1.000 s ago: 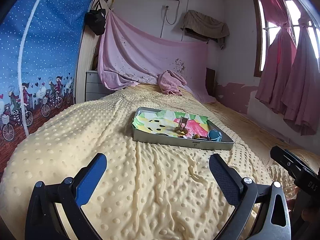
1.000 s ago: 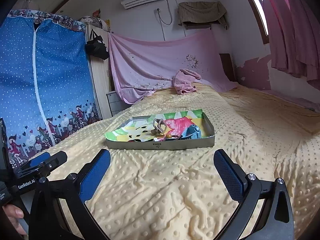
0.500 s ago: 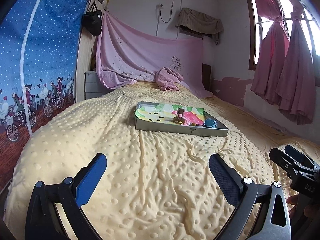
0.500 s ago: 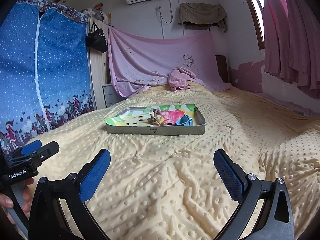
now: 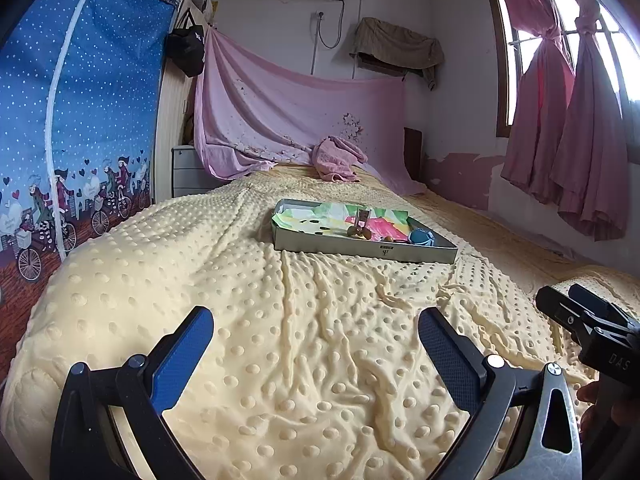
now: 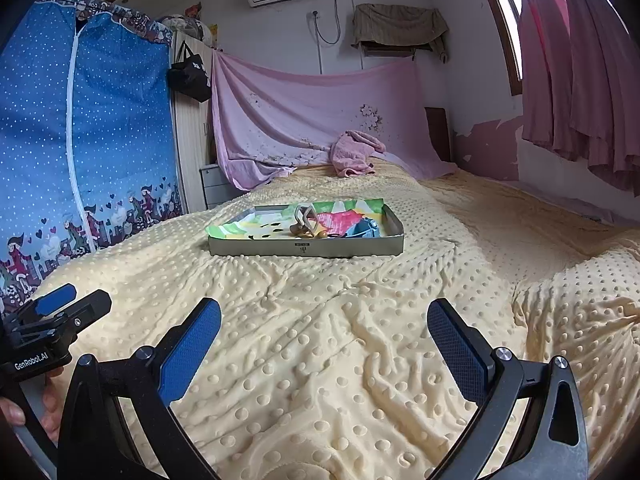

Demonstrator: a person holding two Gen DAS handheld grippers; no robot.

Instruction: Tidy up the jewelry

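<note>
Left tongs [image 5: 316, 344] wide, empty, low in frame over the bed [image 5: 280, 320]. Right tongs [image 6: 324, 336] likewise. Tray [image 5: 362, 247] with jewelry [image 5: 359, 229] sits frame centre, well ahead of both, long axis across the view; neither clearly nearer. Since earlier frames, both tongs have drawn back; tray appears smaller.

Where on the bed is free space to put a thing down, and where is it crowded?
Free: the yellow blanket between both open grippers, left gripper and right gripper, and the tray. Also right of the tray toward the curtains. Crowded: inside the tray.
</note>
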